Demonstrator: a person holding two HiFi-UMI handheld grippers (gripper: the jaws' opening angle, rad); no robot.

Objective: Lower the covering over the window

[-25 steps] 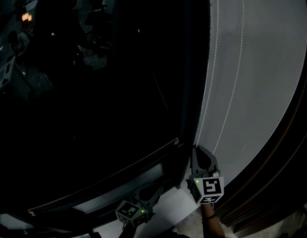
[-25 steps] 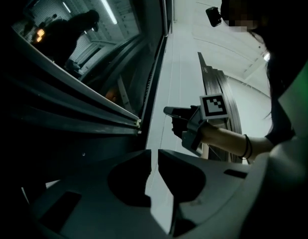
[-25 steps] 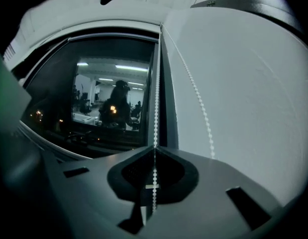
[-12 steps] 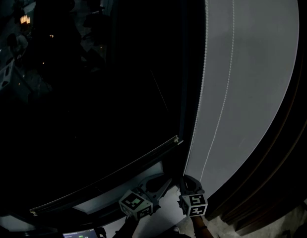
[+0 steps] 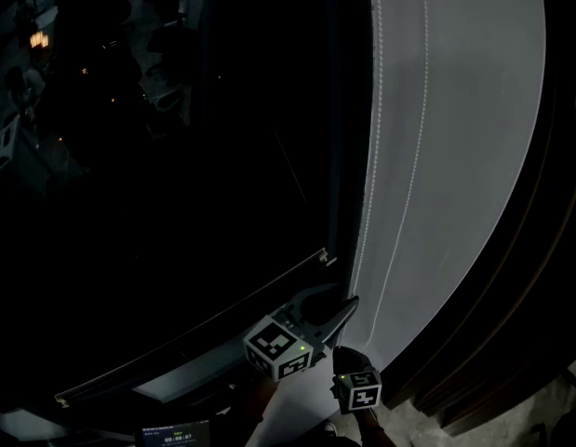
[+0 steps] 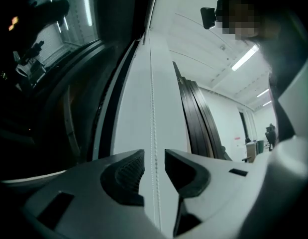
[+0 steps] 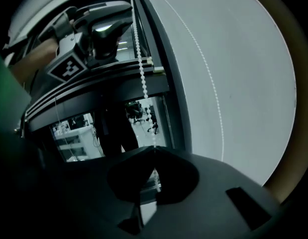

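Note:
A dark window covering (image 5: 176, 203) hangs over the glass, and its bottom rail (image 5: 204, 329) slants across the lower left. A white bead chain (image 5: 374, 156) runs down the pale wall (image 5: 474, 156) beside the frame in two strands. My right gripper (image 5: 344, 355) is low down and shut on the bead chain (image 7: 142, 68), which disappears between its closed jaws (image 7: 154, 153). My left gripper (image 5: 347, 299) is just above it with jaws opening. The chain (image 6: 153, 108) passes between its fingers (image 6: 129, 171) without touching them. The left gripper (image 7: 101, 29) shows higher up the chain in the right gripper view.
A dark window frame (image 5: 348, 110) stands between covering and wall. Dark trim (image 5: 539, 250) borders the wall on the right. A pale strip of glass (image 7: 79, 128) shows below the rail. A small lit screen (image 5: 176, 433) sits at the bottom edge.
My left gripper rose to the right, up to the chain, and its jaws spread apart. My right gripper moved down and left, still shut on the chain.

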